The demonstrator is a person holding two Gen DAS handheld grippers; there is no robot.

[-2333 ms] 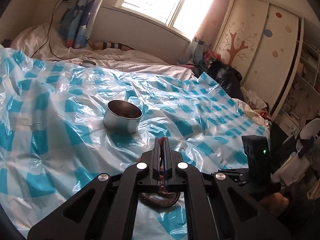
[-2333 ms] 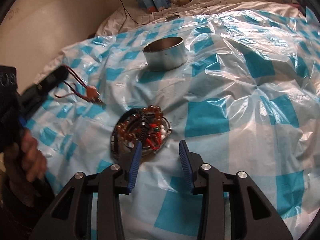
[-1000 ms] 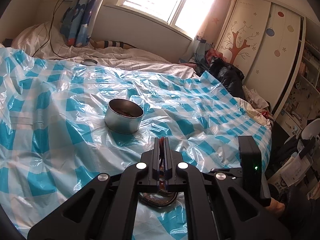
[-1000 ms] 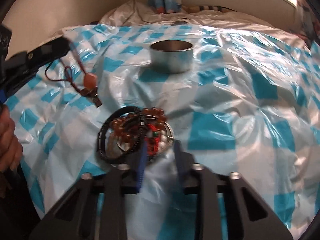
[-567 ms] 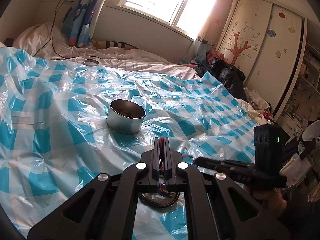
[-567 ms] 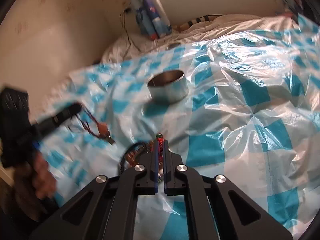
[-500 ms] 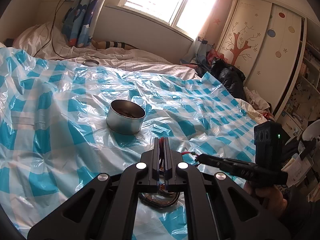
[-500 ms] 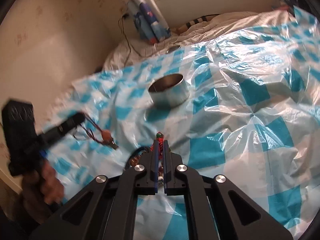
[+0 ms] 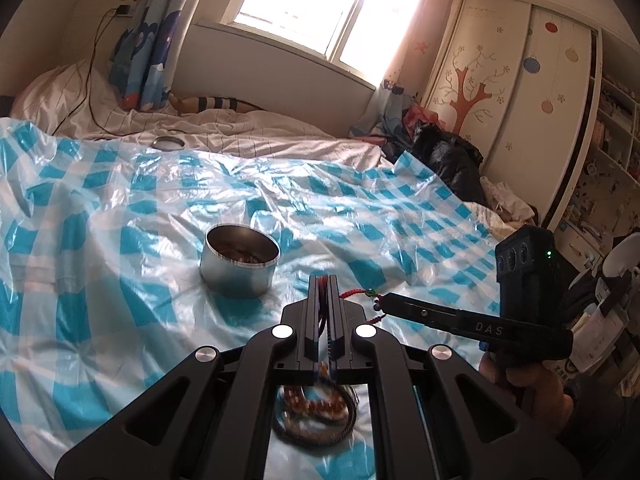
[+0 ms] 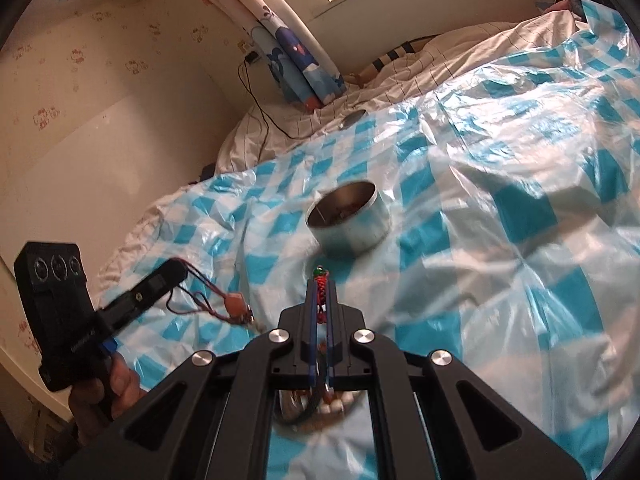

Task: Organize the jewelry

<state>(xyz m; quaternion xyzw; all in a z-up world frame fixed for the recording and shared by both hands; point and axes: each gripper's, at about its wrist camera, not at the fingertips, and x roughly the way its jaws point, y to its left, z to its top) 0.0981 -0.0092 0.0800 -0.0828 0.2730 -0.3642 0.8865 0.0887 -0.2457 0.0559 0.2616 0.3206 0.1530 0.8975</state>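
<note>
In the left wrist view the left claw [image 9: 325,284] sits low in the centre of the frame, clenched on a thin red cord [image 10: 200,284]; in the right wrist view that cord hangs from its tip at the left, carrying an orange pendant [image 10: 235,302] above the bed. The right claw [image 10: 321,284], at the lower centre of its own view, is clamped on a braided red cord with a green bead [image 10: 319,270] at its end, which shows past the fingertips. A steel tin [image 9: 240,260] stands on the blue-and-white checked plastic sheet [image 9: 100,280] just above centre, holding some brownish beads. The remaining jewellery pile [image 9: 316,412], amber bead strands and dark bands, lies on the sheet at the bottom of both frames, partly hidden behind the claw linkage. A round lid [image 9: 169,143] rests on the striped bedsheet [image 9: 256,140] at the upper left.
</note>
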